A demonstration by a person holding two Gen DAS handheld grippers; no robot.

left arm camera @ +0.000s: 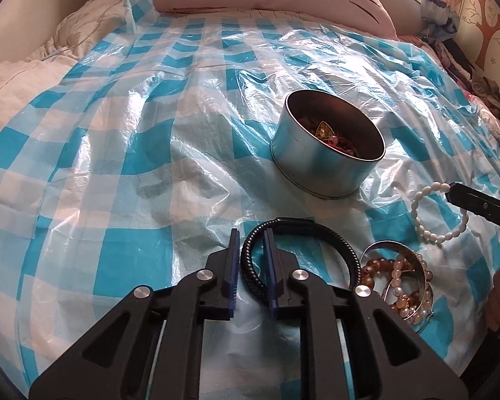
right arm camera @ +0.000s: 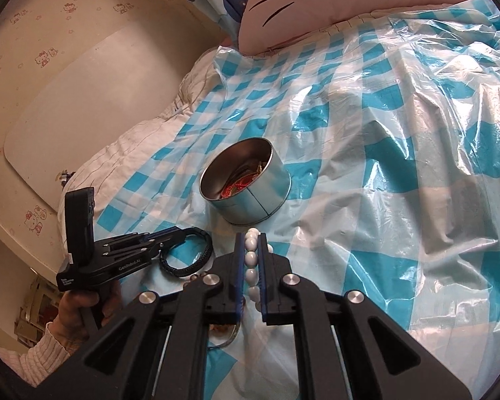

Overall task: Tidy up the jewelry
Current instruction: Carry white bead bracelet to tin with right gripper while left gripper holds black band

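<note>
Bed; "GenRobot.AI" on left tongs

A: State the right gripper condition.
B: Fingers closed against a white bead bracelet, low in the frame at centre.
A: Container position?
B: A round metal tin, lid off, stands just above the fingertips on the blue checked plastic sheet. Red and gold items lie inside.
A: Left side of the frame?
B: The left gripper clamps a black braided bracelet. A cat-face pillow occupies the top.
</note>
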